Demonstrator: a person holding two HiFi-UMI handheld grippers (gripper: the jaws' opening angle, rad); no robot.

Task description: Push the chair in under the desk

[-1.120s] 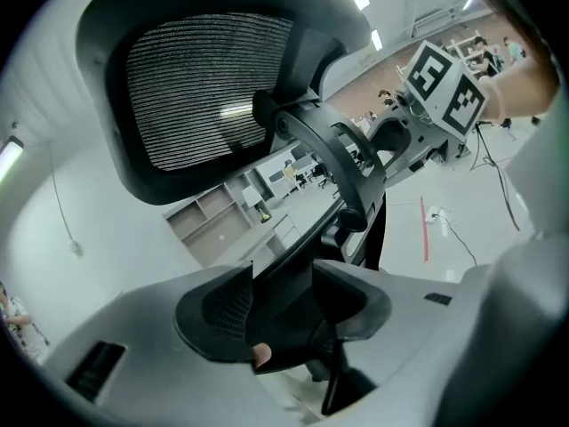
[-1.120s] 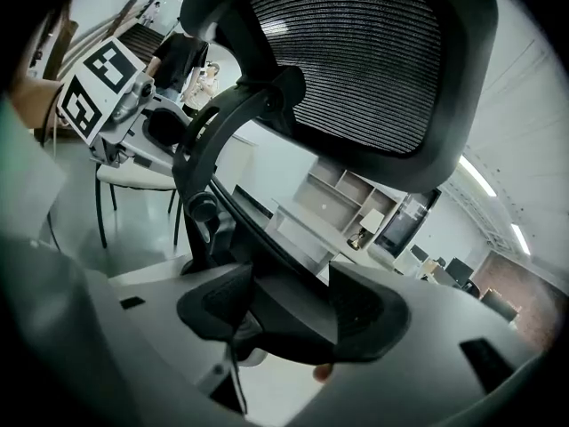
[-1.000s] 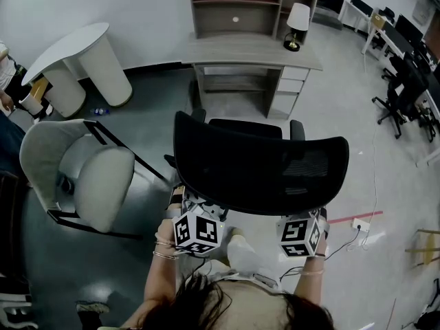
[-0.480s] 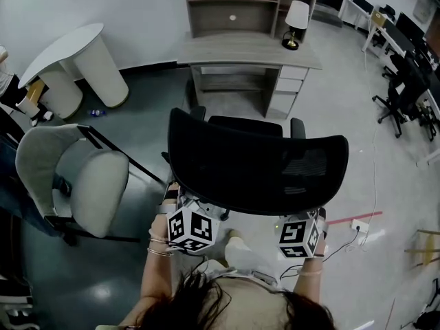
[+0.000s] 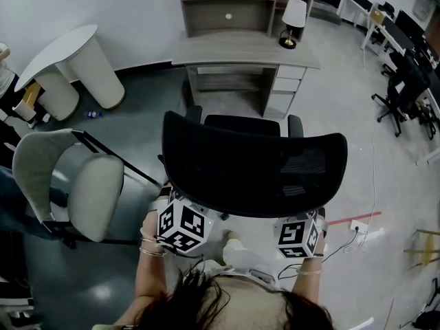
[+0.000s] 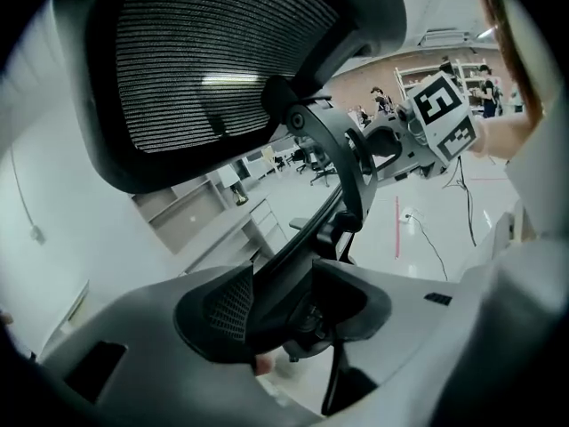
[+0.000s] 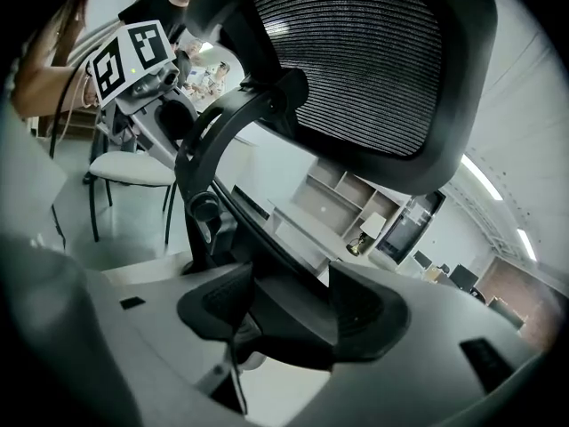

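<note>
The desk (image 5: 240, 50) stood against the far wall with shelves above it. The black mesh chair (image 5: 254, 163) faced its opening, with the seat seemingly short of the desk's edge and not under it. A grey chair (image 5: 89, 184) stood to the left, apart from it. Behind the backrest, the left gripper (image 6: 298, 305) and right gripper (image 7: 293, 310) each clamped the black frame at its lower edge. A small lamp (image 5: 293, 23) sat on the desk's right end.
</note>
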